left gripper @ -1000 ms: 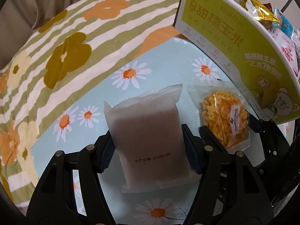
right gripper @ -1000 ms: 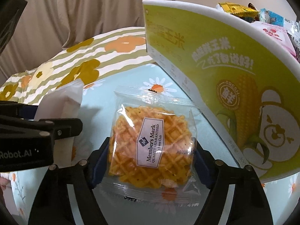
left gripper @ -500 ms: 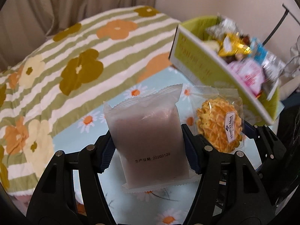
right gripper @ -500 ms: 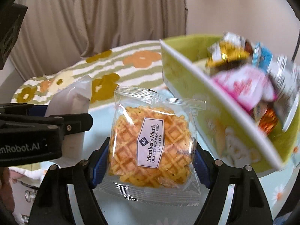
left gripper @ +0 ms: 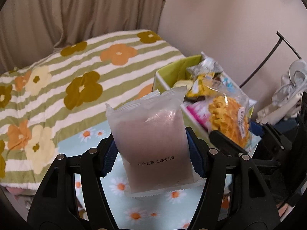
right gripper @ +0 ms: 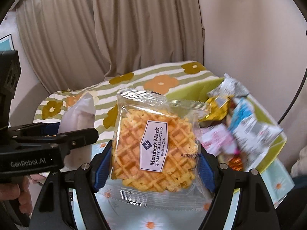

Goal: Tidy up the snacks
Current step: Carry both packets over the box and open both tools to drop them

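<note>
My left gripper (left gripper: 153,153) is shut on a frosted white snack packet (left gripper: 151,143) with a printed date, held upright above the daisy-print cloth (left gripper: 122,187). My right gripper (right gripper: 153,163) is shut on a clear waffle packet (right gripper: 155,145) labelled Member's Mark, held beside the left one. The waffle packet also shows in the left wrist view (left gripper: 226,118), and the frosted packet in the right wrist view (right gripper: 80,113). A green snack box (left gripper: 168,74) full of wrapped snacks (right gripper: 239,124) stands to the right, lower than both packets.
A striped blanket with large flowers (left gripper: 57,88) lies behind and to the left. Beige curtains (right gripper: 105,28) and a plain wall are at the back. White clothing (left gripper: 287,99) and a thin black stand (left gripper: 268,57) are at the far right.
Both grippers have risen with their packets, away from the cloth. The green box now sits lower in view, with its contents visible from above.
</note>
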The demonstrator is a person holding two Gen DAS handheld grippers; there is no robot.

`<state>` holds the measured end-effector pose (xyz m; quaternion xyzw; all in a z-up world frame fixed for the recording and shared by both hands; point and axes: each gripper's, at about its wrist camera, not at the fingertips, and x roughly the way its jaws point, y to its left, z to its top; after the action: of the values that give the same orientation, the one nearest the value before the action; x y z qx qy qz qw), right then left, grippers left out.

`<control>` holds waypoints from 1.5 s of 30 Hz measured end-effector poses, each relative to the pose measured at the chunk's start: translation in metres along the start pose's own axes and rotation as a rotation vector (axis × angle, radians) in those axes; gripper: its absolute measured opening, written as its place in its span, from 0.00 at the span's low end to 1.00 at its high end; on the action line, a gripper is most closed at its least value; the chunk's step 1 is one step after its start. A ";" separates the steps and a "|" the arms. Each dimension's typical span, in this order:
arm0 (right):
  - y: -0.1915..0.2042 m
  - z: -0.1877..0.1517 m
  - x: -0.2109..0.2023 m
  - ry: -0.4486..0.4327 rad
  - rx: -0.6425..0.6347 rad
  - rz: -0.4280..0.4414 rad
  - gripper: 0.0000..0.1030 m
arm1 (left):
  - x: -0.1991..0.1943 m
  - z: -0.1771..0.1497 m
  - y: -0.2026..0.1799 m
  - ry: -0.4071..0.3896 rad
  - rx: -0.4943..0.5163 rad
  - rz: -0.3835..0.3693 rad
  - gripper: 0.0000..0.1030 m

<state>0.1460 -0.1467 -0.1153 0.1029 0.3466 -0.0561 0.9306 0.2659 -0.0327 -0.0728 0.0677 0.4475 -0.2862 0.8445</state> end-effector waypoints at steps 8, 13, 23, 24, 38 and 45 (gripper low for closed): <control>-0.092 0.035 -0.024 -0.010 -0.086 0.052 0.72 | 0.017 0.019 -0.087 -0.043 -0.091 0.016 0.60; -0.150 0.050 -0.018 0.023 -0.106 0.064 0.72 | 0.050 0.020 -0.137 -0.027 -0.162 -0.001 0.60; -0.215 0.052 -0.001 0.086 -0.091 0.102 0.73 | 0.114 0.001 -0.185 0.040 -0.197 0.067 0.60; -0.219 0.051 0.000 0.089 -0.085 0.110 0.73 | 0.116 0.000 -0.184 0.040 -0.207 0.073 0.62; -0.249 0.042 0.013 0.146 -0.041 0.197 0.73 | 0.092 -0.020 -0.172 -0.038 -0.273 0.131 0.99; -0.257 0.048 0.034 0.175 -0.028 0.230 0.90 | 0.088 -0.020 -0.167 -0.042 -0.286 0.158 0.99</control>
<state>0.1567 -0.4088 -0.1410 0.1334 0.4131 0.0651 0.8985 0.1988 -0.2009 -0.1311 -0.0242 0.4593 -0.1536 0.8746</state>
